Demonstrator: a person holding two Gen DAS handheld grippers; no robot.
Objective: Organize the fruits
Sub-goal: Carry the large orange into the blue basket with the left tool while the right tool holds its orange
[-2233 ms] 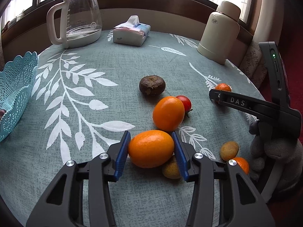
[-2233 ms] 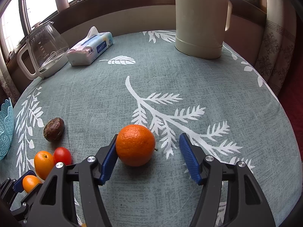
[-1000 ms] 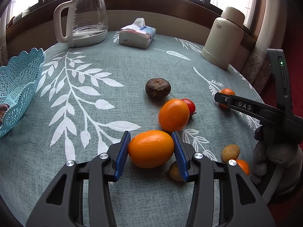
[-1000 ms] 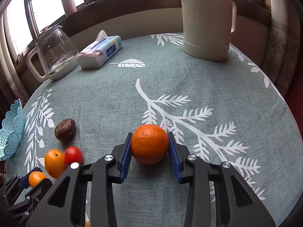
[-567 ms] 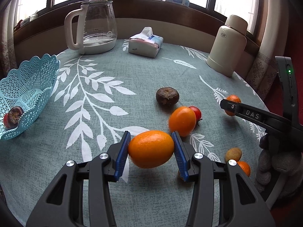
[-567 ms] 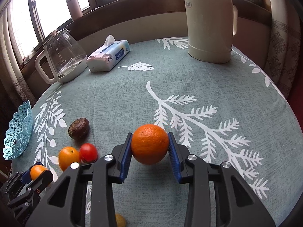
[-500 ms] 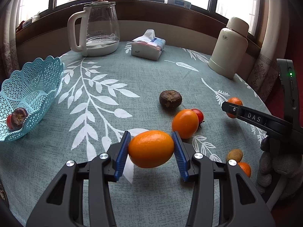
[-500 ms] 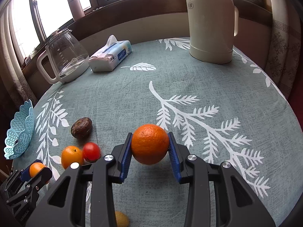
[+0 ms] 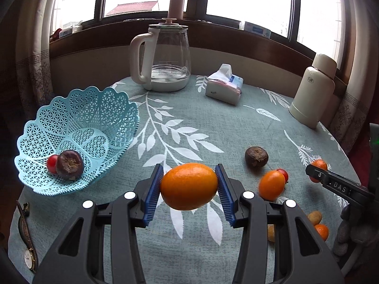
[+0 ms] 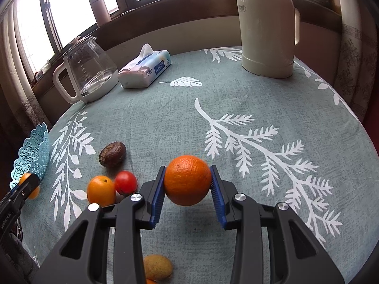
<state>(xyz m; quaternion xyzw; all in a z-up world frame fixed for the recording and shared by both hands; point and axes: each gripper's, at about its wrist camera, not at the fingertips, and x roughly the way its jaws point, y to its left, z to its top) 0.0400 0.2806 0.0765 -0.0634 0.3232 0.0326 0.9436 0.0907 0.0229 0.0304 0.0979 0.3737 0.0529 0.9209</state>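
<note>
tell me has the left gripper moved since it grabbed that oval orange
Yes. The left gripper, shut on the oval orange, has lifted off the tablecloth and swung left toward the blue basket, now in full view.

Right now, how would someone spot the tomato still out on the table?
Start at the glass kettle and come toward the grippers, past the dark brown fruit. The tomato touches an orange fruit; it alone is small, red and glossy.
</note>
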